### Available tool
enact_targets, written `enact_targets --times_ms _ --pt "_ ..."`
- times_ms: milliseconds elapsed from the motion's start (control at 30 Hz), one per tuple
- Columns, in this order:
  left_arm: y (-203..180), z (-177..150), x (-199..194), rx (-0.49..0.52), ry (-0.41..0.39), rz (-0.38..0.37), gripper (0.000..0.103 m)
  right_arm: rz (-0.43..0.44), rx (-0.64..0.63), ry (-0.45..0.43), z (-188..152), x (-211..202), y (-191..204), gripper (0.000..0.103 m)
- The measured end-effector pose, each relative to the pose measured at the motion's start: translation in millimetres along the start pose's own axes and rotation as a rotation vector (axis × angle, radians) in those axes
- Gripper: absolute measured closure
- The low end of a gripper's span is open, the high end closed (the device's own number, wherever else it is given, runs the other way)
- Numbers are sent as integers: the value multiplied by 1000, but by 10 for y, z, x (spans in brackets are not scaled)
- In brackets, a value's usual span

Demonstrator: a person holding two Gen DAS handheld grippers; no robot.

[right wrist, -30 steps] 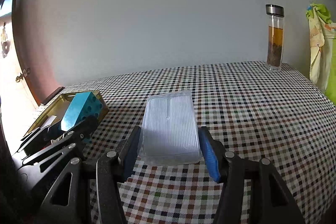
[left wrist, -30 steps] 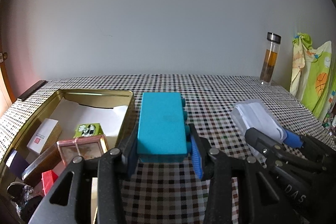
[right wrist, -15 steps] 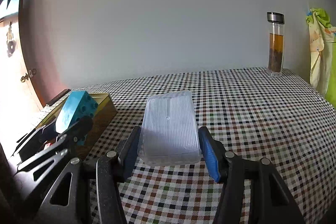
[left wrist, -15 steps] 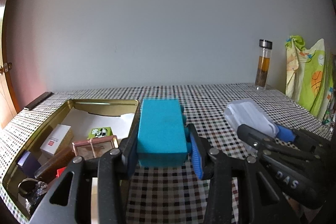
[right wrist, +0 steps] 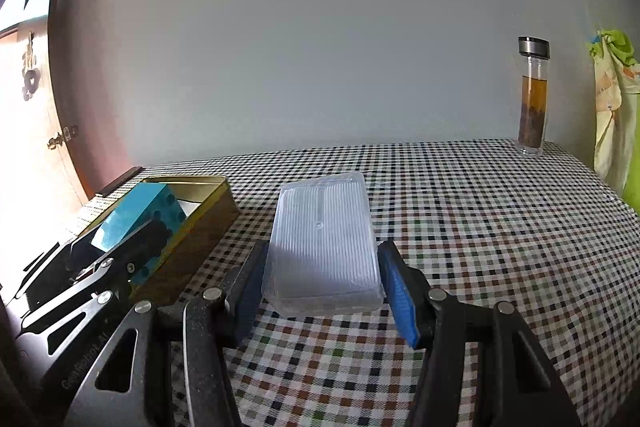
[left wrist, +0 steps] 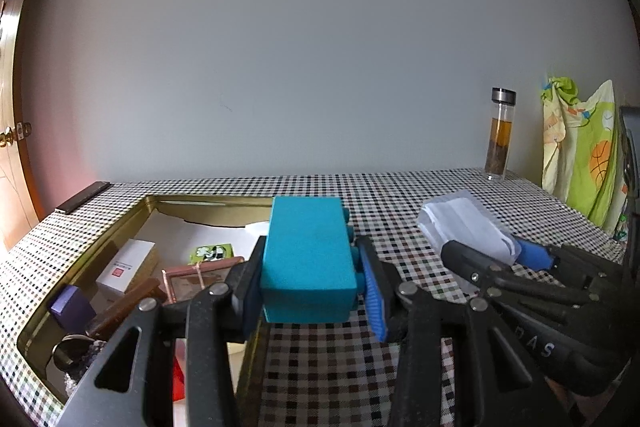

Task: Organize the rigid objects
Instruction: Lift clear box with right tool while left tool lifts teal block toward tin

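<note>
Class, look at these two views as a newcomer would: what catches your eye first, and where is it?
The teal block stands out first, clamped in the left gripper over the gold tin's right wall. Next comes the clear ribbed box, held by the right gripper above the checked tablecloth. A glass tea bottle stands at the far right corner.

Plain pale grey-white wall (left wrist: 320,47) behind, bare and evenly lit, tinged pink toward the left. Table (right wrist: 500,227) covered in a small-checked cloth of black, white, brown and green squares, reaching back to the wall. Brown wooden door (right wrist: 28,131) at far left with a brass handle (right wrist: 60,139), washed in bright daylight. Dark flat bar (left wrist: 82,197) lying on the table's back left corner. Tall clear glass bottle with a metal cap (right wrist: 533,95), amber liquid inside, upright at the back right corner. Yellow-green printed fabric (left wrist: 580,155) hanging at the right edge.
</note>
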State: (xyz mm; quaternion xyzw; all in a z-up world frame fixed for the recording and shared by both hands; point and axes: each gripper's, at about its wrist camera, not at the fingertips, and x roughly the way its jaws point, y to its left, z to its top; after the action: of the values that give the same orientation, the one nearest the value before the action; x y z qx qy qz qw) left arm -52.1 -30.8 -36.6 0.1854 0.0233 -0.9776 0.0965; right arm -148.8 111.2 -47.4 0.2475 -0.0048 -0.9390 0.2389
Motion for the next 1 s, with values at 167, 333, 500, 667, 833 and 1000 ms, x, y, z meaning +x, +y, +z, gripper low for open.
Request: enact_targets --times_ms 167,333,500,667,833,1000 --pt "41 -15 -51 0 -15 8 61 6 -20 -13 -18 -33 89 45" --pt "129 -25 -75 -2 -22 24 61 20 -26 -20 -22 -43 164 45" --pt "232 -35 -94 -9 -21 35 61 36 -41 -23 -33 -40 271 45" --pt "322 -40 -130 -17 -30 53 61 47 -56 -27 -46 -31 390 45" --pt "404 -38 -143 -28 -32 68 61 62 -72 -30 -47 -15 480 45" --pt "455 -43 -151 -36 -31 74 61 71 -83 -27 -49 13 561 45"
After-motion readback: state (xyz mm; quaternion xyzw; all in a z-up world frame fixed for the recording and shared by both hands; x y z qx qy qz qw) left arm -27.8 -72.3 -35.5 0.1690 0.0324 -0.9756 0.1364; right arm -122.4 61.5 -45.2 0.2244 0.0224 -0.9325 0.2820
